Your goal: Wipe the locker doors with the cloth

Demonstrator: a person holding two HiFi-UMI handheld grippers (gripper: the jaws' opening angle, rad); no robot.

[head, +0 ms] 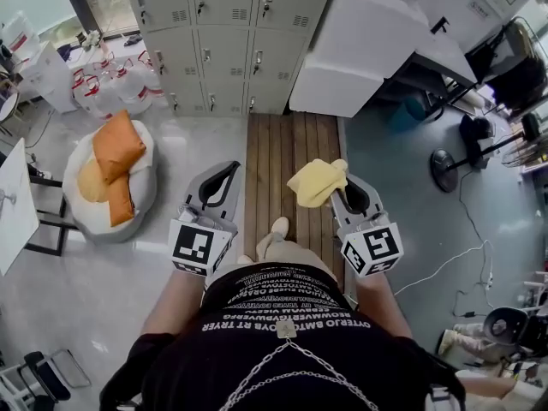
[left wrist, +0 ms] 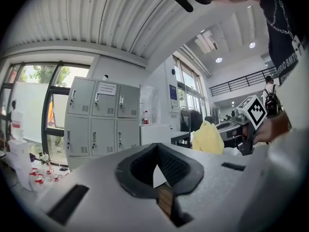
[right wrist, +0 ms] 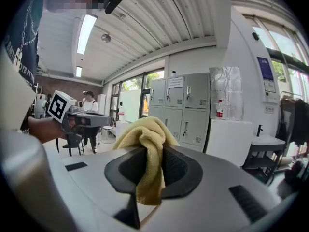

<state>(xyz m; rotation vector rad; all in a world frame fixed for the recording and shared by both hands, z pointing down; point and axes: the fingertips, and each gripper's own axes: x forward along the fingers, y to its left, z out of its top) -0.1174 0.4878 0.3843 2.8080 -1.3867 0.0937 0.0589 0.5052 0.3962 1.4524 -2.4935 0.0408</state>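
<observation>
Grey locker doors point(head: 223, 41) fill the upper centre of the head view, beyond a wooden floor strip point(head: 291, 144) and well apart from both grippers. Right gripper point(right wrist: 153, 151), at centre right, is clamped on a yellow cloth point(head: 317, 181), which bunches above the jaws with a short tail hanging below. Left gripper point(left wrist: 157, 149) has its tips together on nothing. The cloth is probably light, soft and floppy. Gripping a gathered fold, as here, should leave a loose pad free for wiping.
</observation>
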